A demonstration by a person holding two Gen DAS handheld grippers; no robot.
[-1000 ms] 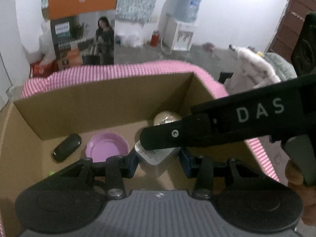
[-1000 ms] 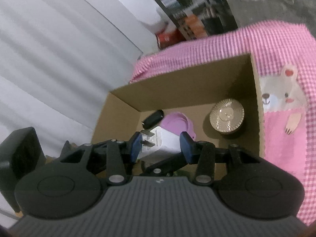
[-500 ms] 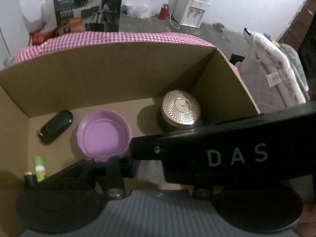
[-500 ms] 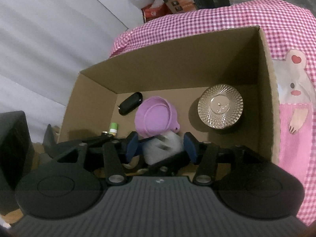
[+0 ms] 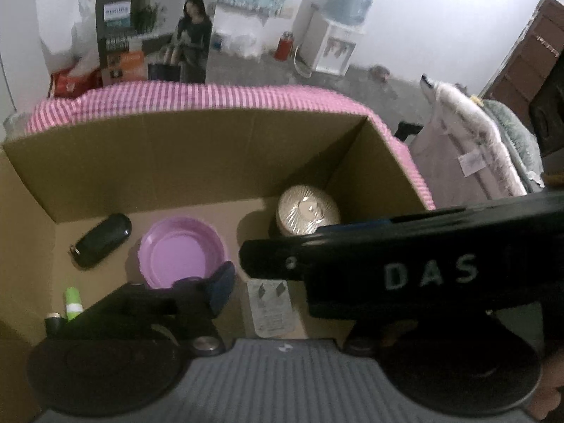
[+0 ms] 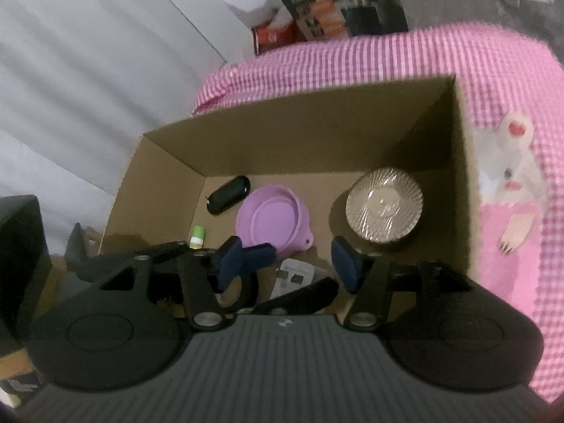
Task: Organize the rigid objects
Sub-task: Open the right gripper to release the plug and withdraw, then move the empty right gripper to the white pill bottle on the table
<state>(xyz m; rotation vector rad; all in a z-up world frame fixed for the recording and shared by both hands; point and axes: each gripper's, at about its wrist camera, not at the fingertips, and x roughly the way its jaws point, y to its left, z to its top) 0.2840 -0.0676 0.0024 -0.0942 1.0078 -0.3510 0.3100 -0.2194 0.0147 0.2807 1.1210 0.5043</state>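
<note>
Black claw arm (image 5: 423, 264) lettered "DAS"; "PHILIPS" carton (image 5: 151, 35)

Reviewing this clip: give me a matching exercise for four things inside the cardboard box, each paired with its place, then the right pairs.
Things:
1. purple bowl
2. gold ribbed lid
3. white charger
4. black case

Places:
A. right back corner
B. left, by the back wall
C. middle of the floor
D. nearest, lying under the grippers, prongs up

Pairs: 1-C, 2-A, 3-D, 4-B
</note>
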